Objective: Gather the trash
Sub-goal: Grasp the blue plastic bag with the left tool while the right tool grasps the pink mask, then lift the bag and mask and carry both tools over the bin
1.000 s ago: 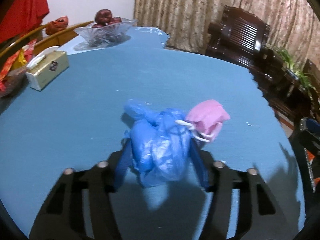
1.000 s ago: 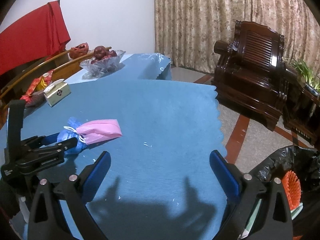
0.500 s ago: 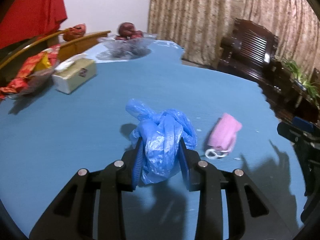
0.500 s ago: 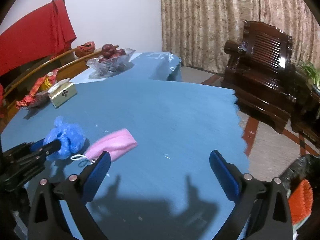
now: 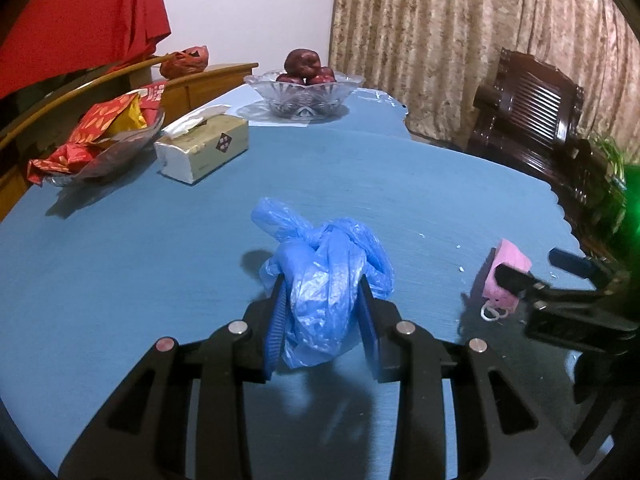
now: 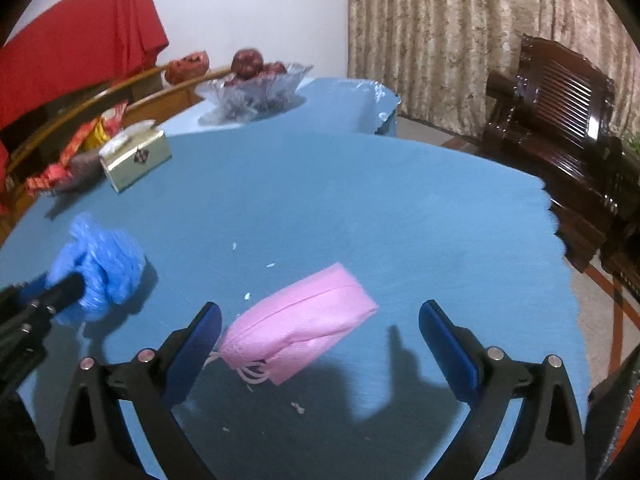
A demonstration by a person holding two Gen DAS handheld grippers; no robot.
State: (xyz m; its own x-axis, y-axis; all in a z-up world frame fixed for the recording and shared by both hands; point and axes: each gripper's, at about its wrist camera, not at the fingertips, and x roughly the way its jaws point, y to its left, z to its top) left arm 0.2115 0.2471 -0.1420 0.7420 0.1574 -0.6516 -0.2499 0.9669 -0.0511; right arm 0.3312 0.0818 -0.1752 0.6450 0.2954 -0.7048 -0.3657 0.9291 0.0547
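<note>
My left gripper (image 5: 324,296) is shut on a crumpled blue plastic bag (image 5: 328,276), held just above the blue tablecloth (image 5: 160,240). A pink face mask (image 6: 304,320) lies flat on the cloth to the right of the bag. My right gripper (image 6: 320,314) stands open around the mask, which lies nearer its left finger, with no pad touching it. The right wrist view shows the bag (image 6: 104,268) at the left, in the left gripper's fingers (image 6: 64,290). In the left wrist view the mask (image 5: 506,276) sits at the right gripper's tips.
A tissue box (image 5: 204,146), a dish of red wrappers (image 5: 100,140) and a glass fruit bowl (image 5: 304,92) stand at the far left and back. Small white crumbs (image 6: 248,296) dot the cloth. A dark wooden chair (image 6: 560,112) stands beyond the table's scalloped right edge.
The left gripper closed on the blue bag and drew it back. The pink mask came off the bag onto the cloth. The right gripper moved left and down over the mask.
</note>
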